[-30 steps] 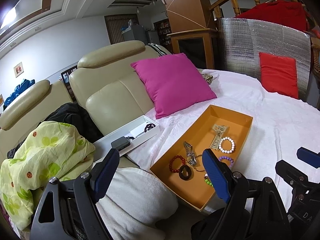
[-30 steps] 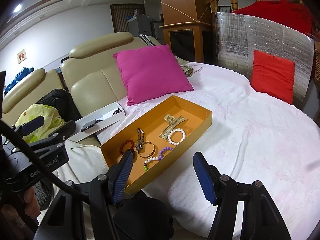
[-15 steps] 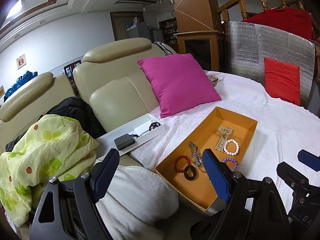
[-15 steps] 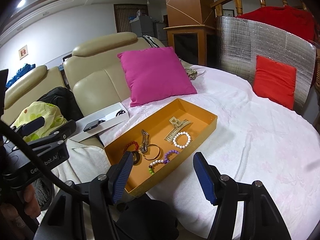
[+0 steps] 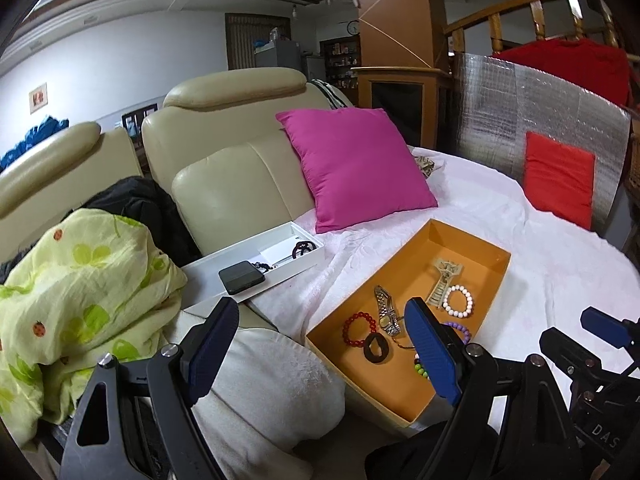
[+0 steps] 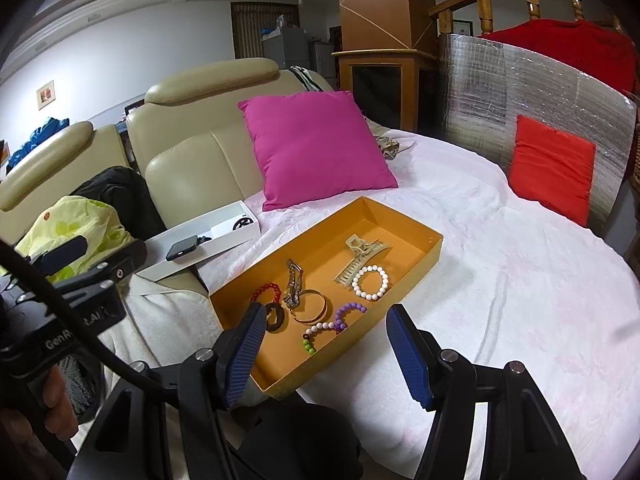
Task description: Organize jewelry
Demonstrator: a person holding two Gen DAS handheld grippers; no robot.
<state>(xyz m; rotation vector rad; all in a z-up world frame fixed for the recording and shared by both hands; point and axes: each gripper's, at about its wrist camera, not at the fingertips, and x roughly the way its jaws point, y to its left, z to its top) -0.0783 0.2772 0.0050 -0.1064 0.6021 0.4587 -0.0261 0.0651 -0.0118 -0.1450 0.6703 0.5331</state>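
Observation:
An orange tray (image 6: 424, 258) (image 5: 468, 240) lies on a white-covered round table. In it are a red bead bracelet (image 6: 266, 290), a metal watch (image 6: 294, 284), a gold bangle (image 6: 310, 308), a beige hair claw (image 6: 360, 258), a white bead bracelet (image 6: 370, 282), a purple and white bead strand (image 6: 336, 322) and a black ring (image 6: 275, 316). My right gripper (image 6: 326, 350) is open and empty, above the tray's near edge. My left gripper (image 5: 320, 344) is open and empty, left of the tray.
A white box (image 5: 276, 254) with a black phone (image 5: 241, 277) sits left of the tray by a cream sofa (image 5: 236, 184). A pink cushion (image 5: 360, 164) and a red cushion (image 5: 558, 184) lie beyond. A green floral cloth (image 5: 80, 280) lies at left.
Both cameras have shifted slightly; the tray sits a little further right in each view. Both grippers stay open and empty. The jewelry has not moved.

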